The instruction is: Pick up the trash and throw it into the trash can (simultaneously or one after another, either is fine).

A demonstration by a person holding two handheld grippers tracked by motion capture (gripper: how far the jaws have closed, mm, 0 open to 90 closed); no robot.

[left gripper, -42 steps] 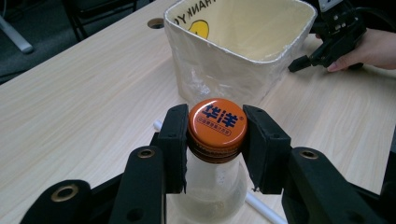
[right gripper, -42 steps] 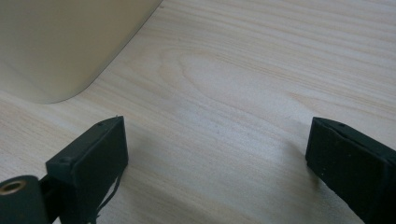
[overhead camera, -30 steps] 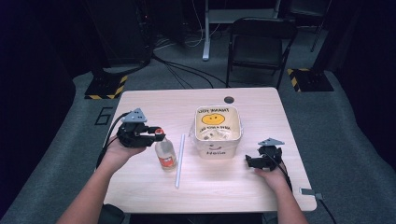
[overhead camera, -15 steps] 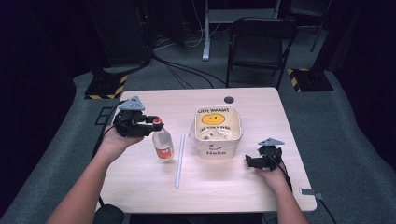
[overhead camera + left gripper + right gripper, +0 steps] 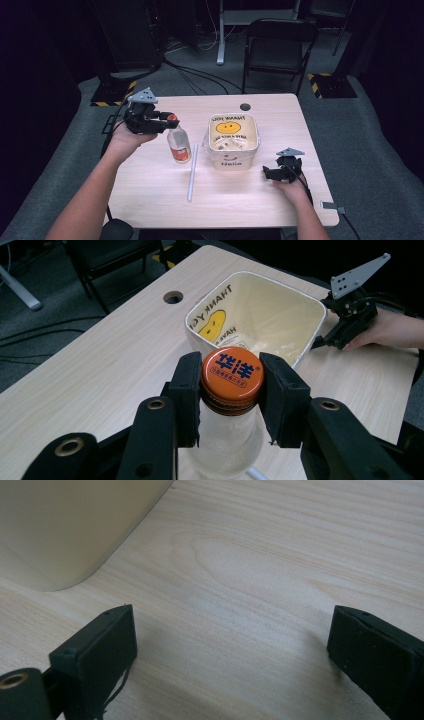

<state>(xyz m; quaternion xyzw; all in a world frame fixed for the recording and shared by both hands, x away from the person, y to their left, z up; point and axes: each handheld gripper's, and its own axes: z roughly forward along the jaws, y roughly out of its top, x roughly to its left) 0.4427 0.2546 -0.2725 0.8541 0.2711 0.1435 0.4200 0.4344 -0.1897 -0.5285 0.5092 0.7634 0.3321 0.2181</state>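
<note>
Counter [image 5: 150,200] of pale wood grain comes first, with a round cable hole [image 5: 245,107] near its far edge. A black folding chair [image 5: 280,45] stands on the grey floor beyond that edge. On the counter, right of centre, sits a cream square bucket [image 5: 233,160] printed with a yellow smiling face; its wall also fills the upper left corner of the right gripper view. Left of the bucket is a clear bottle [image 5: 178,145] with an orange cap [image 5: 232,371] that bears blue characters. The left gripper [image 5: 231,395] pinches the bottle by its neck just under the cap, the black jaws pressed against either side, and the bottle hangs tilted, its base near the counter; whether the base touches I cannot tell. A white straw [image 5: 192,172] lies flat between bottle and bucket, apart from both. The right gripper [image 5: 271,174] rests low by the bucket's near right corner, its jaws spread wide over bare wood with nothing between them.
</note>
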